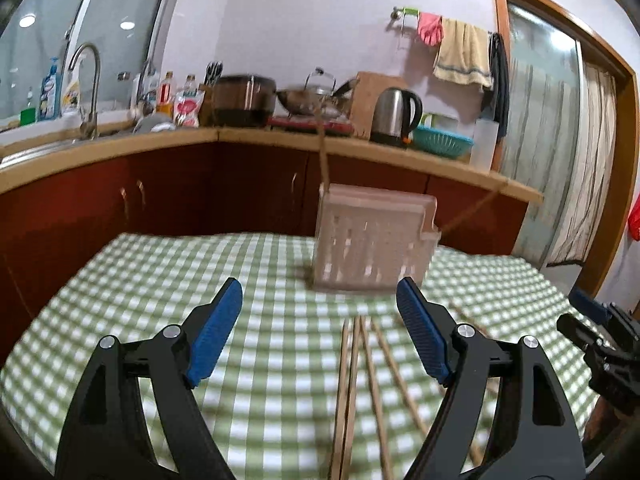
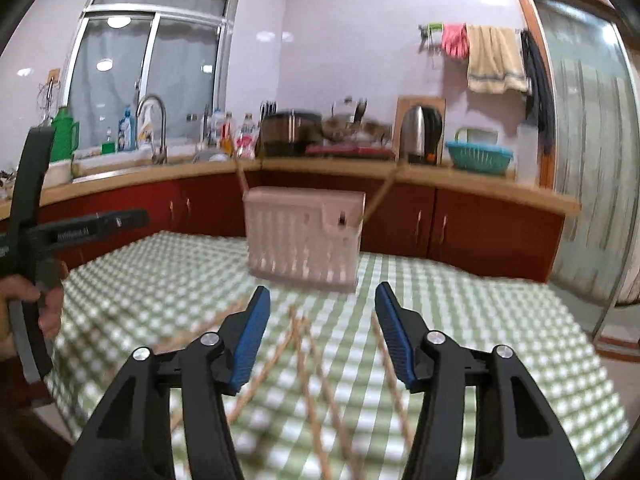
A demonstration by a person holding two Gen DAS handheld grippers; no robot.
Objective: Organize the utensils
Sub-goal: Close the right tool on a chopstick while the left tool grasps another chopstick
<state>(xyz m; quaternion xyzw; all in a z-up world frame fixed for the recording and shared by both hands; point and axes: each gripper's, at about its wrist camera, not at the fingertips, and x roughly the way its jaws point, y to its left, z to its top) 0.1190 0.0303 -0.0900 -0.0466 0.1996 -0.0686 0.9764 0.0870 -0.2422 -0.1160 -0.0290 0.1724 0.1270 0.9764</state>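
Observation:
Several wooden chopsticks [image 1: 352,384] lie loose on the green checked tablecloth [image 1: 160,280], running toward me between the blue pads. My left gripper [image 1: 320,292] is open above them, holding nothing. A pale slotted utensil holder [image 1: 368,240] stands at the table's far side with two chopsticks [image 1: 324,152] leaning out of it. In the right wrist view the same holder [image 2: 304,236] stands ahead, and several chopsticks [image 2: 308,360] lie crossed on the cloth [image 2: 480,320]. My right gripper [image 2: 322,296] is open over them, empty. The picture is blurred.
A kitchen counter [image 1: 280,136] with a kettle [image 1: 396,116], pots, bottles, a sink tap [image 1: 90,88] and a teal basket [image 1: 442,142] runs behind the table. The other gripper's black frame [image 2: 32,216], held by a hand, shows at the left. A glass door [image 2: 592,160] is at the right.

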